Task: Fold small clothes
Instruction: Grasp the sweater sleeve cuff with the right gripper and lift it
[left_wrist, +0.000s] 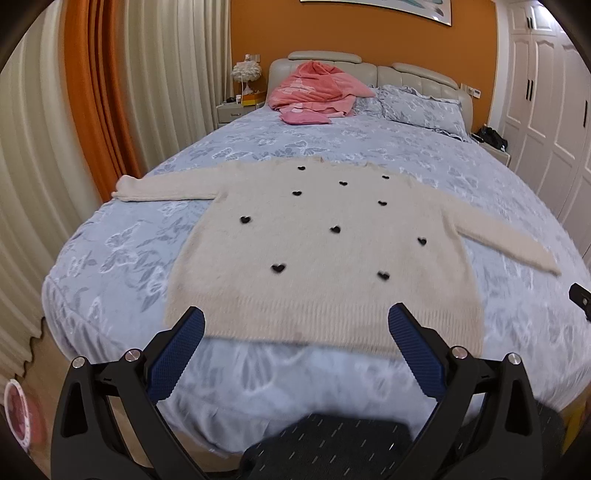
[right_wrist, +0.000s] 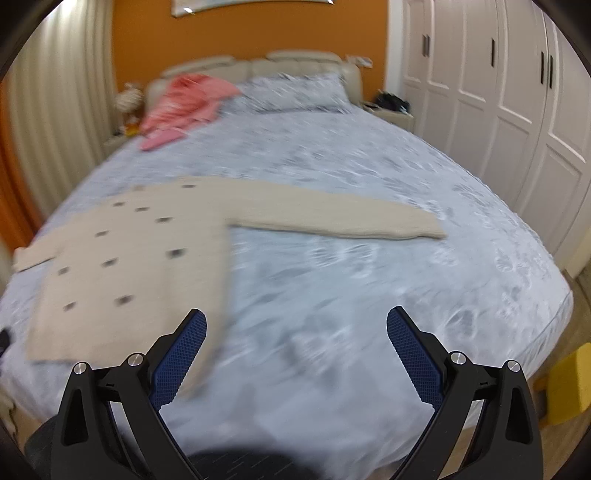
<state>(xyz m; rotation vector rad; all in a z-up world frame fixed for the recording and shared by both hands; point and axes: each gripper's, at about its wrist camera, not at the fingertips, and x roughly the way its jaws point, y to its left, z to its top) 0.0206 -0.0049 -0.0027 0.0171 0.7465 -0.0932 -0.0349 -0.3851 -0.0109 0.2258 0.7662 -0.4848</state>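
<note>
A cream fuzzy sweater (left_wrist: 314, 251) with small black hearts lies flat on the bed, front up, both sleeves spread out sideways and its hem toward me. My left gripper (left_wrist: 297, 321) hovers open over the hem, nothing between its blue pads. In the right wrist view the sweater (right_wrist: 140, 258) lies to the left, its right sleeve (right_wrist: 340, 218) stretched across the sheet. My right gripper (right_wrist: 295, 321) is open above bare sheet beside the hem's right corner, holding nothing. That view is blurred.
The bed (left_wrist: 122, 258) has a blue-grey butterfly-print sheet. A pink garment pile (left_wrist: 317, 88) and pillows (left_wrist: 417, 103) sit at the headboard. Curtains (left_wrist: 55, 147) hang on the left, white wardrobe doors (right_wrist: 498, 92) stand on the right. A yellow box (right_wrist: 569, 384) sits on the floor.
</note>
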